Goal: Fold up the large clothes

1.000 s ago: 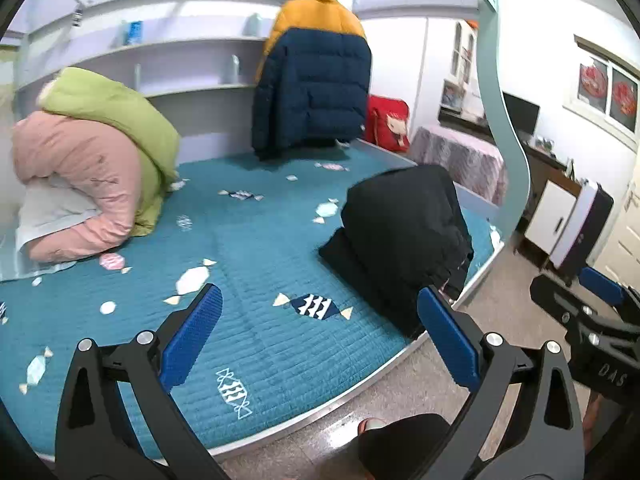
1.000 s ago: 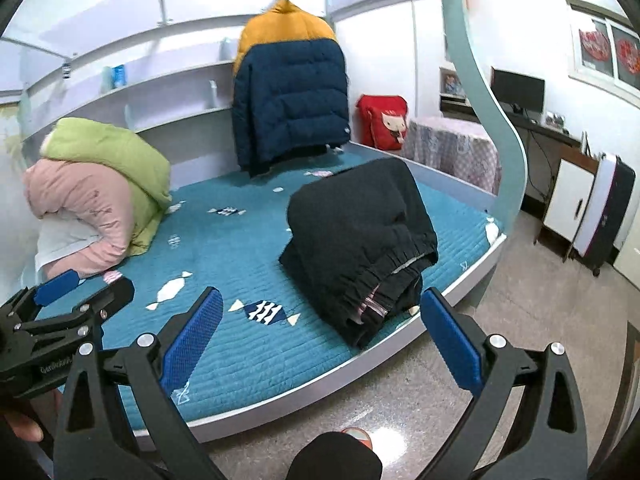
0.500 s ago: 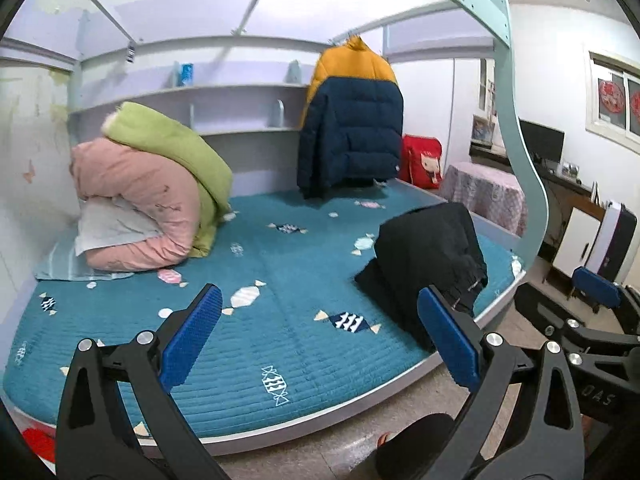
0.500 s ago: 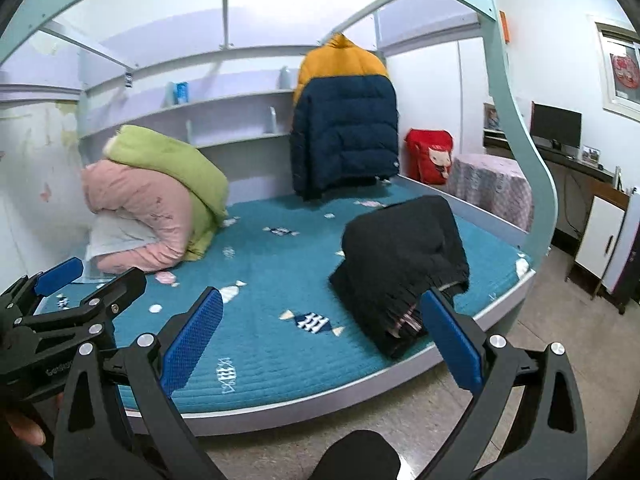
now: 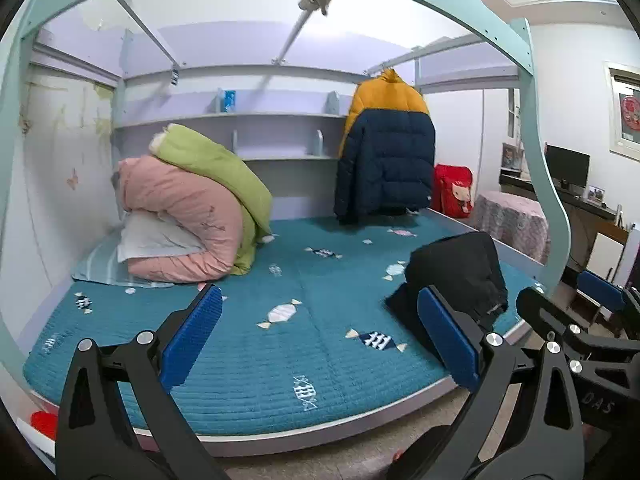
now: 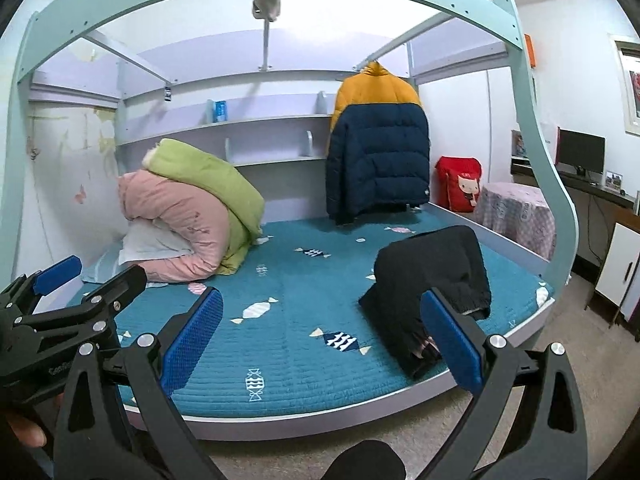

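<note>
The black garment (image 6: pixel 432 276) is seen lying on the bed (image 6: pixel 280 344), in a folded heap close to the bed's front edge. From the right hand-held gripper (image 6: pixel 320 344) it is found ahead and a little to the right, with its near end just behind the right blue pad. From the left hand-held gripper (image 5: pixel 318 344) the same black garment (image 5: pixel 460 272) is found ahead and further off to the right, past its right pad. So the right one is judged to be the nearer of the two.

The heap's long side is seen to run away from the front edge of the bed, toward the back, leaning a bit to the right. The near end hangs low by the edge, and the far end is raised.

Both hand-held grippers are held spread wide, with nothing between the pads. They are kept off the bed, out over the floor, and nothing is touched by them.

The right hand-held gripper (image 5: pixel 600 320) can be seen from the left view, at the right side. The left hand-held gripper (image 6: pixel 60 300) can be seen from the right view, at the left side.

The black garment looks already folded. A yellow and blue coat (image 6: pixel 376 144) is seen hanging far ahead, at the back of the bed, well apart from both. It may be the next one to be taken, but that cannot be told for sure.
</note>
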A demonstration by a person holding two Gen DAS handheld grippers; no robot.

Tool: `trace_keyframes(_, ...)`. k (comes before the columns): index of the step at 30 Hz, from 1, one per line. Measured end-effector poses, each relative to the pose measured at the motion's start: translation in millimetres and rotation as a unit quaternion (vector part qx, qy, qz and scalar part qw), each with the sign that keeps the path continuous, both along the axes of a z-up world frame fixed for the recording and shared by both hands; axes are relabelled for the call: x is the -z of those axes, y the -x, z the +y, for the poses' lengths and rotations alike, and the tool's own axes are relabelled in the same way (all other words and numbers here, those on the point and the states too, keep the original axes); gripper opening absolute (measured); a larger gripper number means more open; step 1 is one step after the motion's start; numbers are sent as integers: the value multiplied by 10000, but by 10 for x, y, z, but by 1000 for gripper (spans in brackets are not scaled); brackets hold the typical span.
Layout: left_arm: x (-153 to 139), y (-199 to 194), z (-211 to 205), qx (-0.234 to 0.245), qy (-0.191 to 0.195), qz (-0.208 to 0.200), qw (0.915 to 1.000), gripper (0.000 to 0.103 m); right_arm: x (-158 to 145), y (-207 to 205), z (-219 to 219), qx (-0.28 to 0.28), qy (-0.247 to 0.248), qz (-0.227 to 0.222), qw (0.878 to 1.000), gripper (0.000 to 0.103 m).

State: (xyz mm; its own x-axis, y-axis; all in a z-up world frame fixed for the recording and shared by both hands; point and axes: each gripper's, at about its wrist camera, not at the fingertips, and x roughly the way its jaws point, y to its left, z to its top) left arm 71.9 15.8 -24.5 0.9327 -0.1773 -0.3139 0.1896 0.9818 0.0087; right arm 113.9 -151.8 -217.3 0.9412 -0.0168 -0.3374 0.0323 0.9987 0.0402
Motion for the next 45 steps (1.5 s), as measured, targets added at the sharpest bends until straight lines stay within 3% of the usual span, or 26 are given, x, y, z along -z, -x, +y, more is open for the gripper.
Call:
trace_keyframes(9, -103, 118, 46, -228, -179, -298, 9991, 98, -42, 38, 36, -91, 28, -57, 9999, 96)
trace_keyframes(15, -106, 132, 58, -152, -35, -285, 9995, 98, -62, 89, 52, -55, 23, -116, 9999, 96)
trace_keyframes(45, -168, 196, -4, -218, -94, -432, 9988, 98, -87, 191, 128, -10, -2, -190, 9998, 96)
